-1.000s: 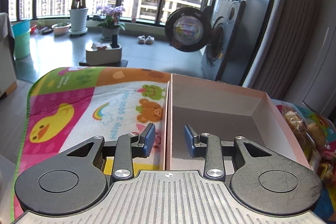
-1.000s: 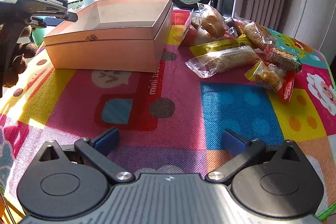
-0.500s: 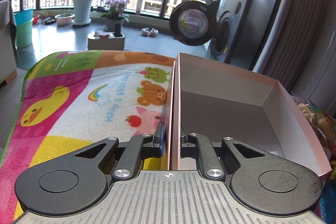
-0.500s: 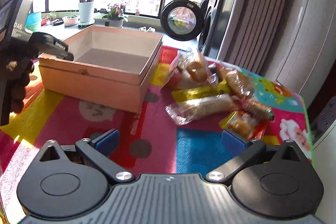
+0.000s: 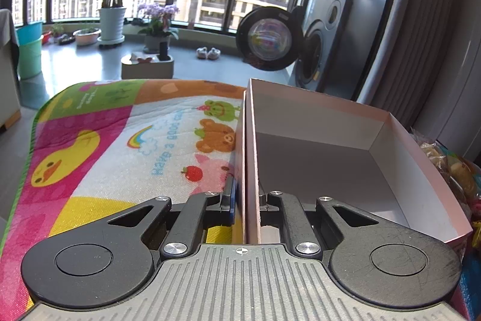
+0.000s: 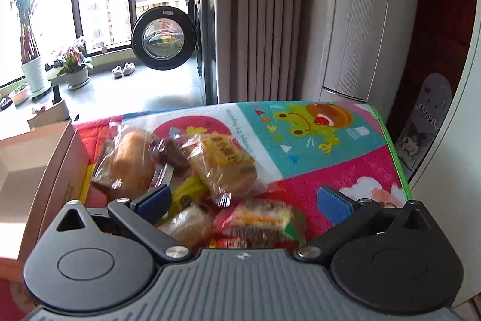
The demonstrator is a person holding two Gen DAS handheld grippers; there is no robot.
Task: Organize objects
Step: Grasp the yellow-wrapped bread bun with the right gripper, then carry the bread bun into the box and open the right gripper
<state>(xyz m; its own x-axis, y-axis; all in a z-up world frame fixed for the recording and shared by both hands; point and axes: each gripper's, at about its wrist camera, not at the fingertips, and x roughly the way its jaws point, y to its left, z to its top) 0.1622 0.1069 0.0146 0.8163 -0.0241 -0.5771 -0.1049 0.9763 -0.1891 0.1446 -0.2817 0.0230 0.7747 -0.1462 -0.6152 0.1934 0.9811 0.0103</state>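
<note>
The pink box [image 5: 345, 158] sits on the worktop's cartoon mat [image 5: 120, 140], its near wall pinched by the left tongs [image 5: 247, 202]. The right tongs [image 6: 243, 197] hang spread wide directly over the wrapped snacks [image 6: 222, 167] (heaped just beside the box's right wall), so the right hand is plainly nearer them.

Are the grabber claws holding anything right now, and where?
The left gripper pinches the pink box by its near side wall, one finger inside, one outside. The right gripper is open above the snack packets, holding nothing.
</note>
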